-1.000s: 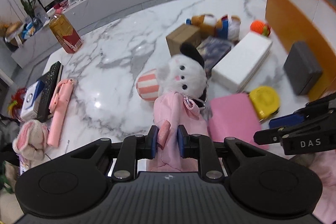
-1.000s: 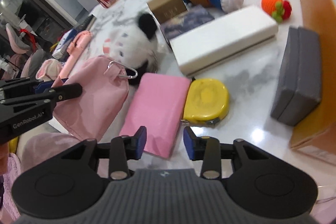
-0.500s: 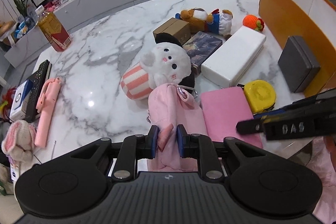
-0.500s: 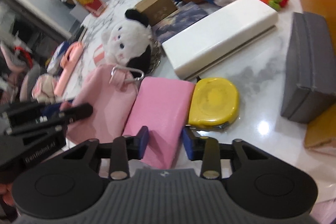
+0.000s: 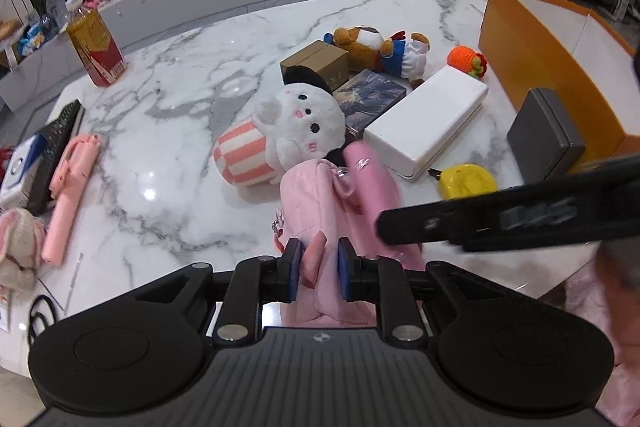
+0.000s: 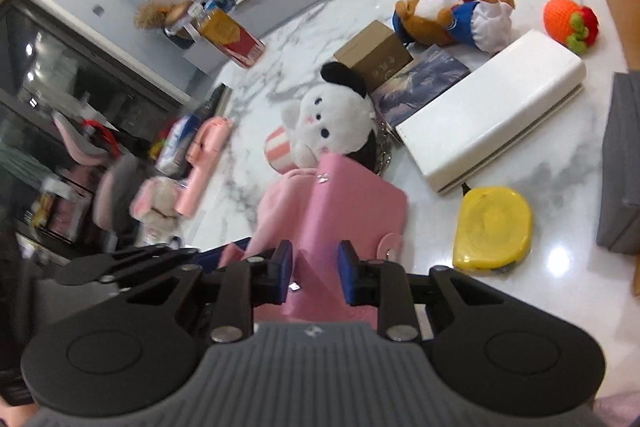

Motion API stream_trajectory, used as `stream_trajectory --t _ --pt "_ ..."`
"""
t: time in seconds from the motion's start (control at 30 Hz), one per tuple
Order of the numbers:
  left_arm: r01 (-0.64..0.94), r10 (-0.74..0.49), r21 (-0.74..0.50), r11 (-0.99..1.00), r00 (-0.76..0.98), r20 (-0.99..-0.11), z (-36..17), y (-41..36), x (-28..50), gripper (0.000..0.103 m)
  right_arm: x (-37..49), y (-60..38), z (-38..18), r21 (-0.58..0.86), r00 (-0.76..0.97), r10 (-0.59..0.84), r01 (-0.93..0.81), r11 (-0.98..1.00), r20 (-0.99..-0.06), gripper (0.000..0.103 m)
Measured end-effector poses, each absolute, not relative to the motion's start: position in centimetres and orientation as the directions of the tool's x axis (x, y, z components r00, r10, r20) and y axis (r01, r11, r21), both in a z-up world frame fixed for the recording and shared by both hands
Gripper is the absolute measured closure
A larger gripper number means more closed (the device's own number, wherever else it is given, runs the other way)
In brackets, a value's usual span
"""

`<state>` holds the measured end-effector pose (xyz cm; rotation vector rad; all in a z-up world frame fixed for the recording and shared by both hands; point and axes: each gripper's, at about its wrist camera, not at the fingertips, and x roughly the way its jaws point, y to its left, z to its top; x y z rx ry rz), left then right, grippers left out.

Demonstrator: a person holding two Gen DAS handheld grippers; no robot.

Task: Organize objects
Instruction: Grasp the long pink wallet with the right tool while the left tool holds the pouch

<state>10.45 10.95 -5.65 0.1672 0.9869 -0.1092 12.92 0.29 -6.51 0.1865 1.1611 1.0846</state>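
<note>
My left hand-held gripper [image 5: 318,269] is clenched on a flap of the pink pouch [image 5: 320,195] at the near edge of the tabletop [image 5: 180,131]; the pouch's lower part is hidden behind the gripper body. My right hand-held gripper [image 6: 314,273] has just been closing and now grasps the pink wallet [image 6: 352,211], which stands tilted against the pouch; its near end is cut off from me. In the left view that gripper is a blurred black bar, its lettering unreadable. I cannot tell what is inside the pouch. Beyond it I count one yellow case [image 6: 494,231], one white box [image 6: 492,119], one grey box [image 5: 546,133] and one white plush [image 5: 300,125] resting on a striped cushion [image 5: 240,157]. Farther back: one book [image 5: 370,93], one brown carton [image 5: 316,63], one bear [image 5: 380,49], one orange knit toy [image 6: 570,21]. The orange bin [image 5: 536,55] on the right is cut off, and its contents are out of my sight.
</note>
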Motion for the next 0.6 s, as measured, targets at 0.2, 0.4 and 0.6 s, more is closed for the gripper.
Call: stream_trajectory --t 0.2,0.4,0.6 --pt "0.163 -0.056 0.041 0.986 0.549 -0.834 -5.7 11.4 10.3 0.081 12.8 1.8 -6.2 0.537 0.042 0.708 -0.622 0.571 -0.705 0.049" --pt "0.154 -0.075 0.013 0.988 0.552 -0.83 -5.8 11.7 10.1 0.081 12.5 2.4 -6.0 0.429 0.092 0.635 -0.663 0.614 -0.767 0.043" --pt "0.173 -0.081 0.018 0.985 0.548 -0.833 -6.0 11.4 9.9 0.081 12.3 -0.3 -5.7 0.433 0.084 0.681 -0.714 0.551 -0.728 0.043"
